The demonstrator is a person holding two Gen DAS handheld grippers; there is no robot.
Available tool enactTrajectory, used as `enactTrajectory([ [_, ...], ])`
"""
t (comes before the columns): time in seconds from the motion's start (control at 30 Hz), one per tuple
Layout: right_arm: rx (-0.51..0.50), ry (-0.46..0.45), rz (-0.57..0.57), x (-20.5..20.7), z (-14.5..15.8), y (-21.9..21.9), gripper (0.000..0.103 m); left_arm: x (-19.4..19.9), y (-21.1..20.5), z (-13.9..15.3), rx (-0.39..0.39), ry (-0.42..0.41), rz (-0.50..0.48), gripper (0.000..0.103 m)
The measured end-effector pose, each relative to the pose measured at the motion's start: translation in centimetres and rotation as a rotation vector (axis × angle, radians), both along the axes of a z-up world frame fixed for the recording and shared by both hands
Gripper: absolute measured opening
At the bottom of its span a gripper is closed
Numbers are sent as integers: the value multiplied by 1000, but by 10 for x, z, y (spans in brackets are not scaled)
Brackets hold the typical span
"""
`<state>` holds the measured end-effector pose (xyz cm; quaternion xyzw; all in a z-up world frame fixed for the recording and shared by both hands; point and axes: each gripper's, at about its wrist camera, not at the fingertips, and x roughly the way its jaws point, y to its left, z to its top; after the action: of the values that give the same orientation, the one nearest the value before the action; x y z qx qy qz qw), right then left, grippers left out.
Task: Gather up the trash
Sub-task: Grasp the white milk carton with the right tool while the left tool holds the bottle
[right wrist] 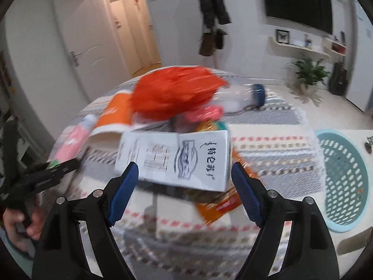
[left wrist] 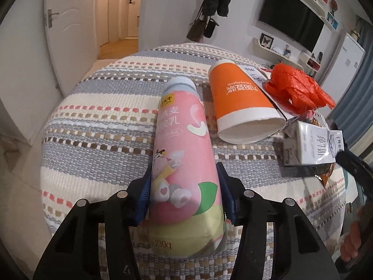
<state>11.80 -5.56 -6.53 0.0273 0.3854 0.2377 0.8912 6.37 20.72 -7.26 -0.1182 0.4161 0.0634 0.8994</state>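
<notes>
Our left gripper point(left wrist: 185, 192) is clenched on the pink bottle point(left wrist: 181, 154), which lies on the striped cloth point(left wrist: 98, 126) beside the tipped orange cup point(left wrist: 242, 98). Our right gripper point(right wrist: 184, 182) hangs released, jaws wide, above the white carton point(right wrist: 177, 158). A teal basket point(right wrist: 342, 179) stands at the right.

A pink yogurt bottle point(left wrist: 184, 154) lies on its side, cap pointing away, on the striped counter point(left wrist: 98, 126). Just right of it an orange paper cup point(left wrist: 240, 102) lies tipped, mouth toward the camera. Beyond sit a crumpled orange bag point(left wrist: 296, 88), a white milk carton point(right wrist: 177, 158) and an orange wrapper point(right wrist: 221, 205).
</notes>
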Motion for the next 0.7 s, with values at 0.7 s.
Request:
enactTrajectory([
  [0.7, -92, 12, 226, -11, 0, 55, 82, -9, 4, 6, -29, -38, 17, 48],
])
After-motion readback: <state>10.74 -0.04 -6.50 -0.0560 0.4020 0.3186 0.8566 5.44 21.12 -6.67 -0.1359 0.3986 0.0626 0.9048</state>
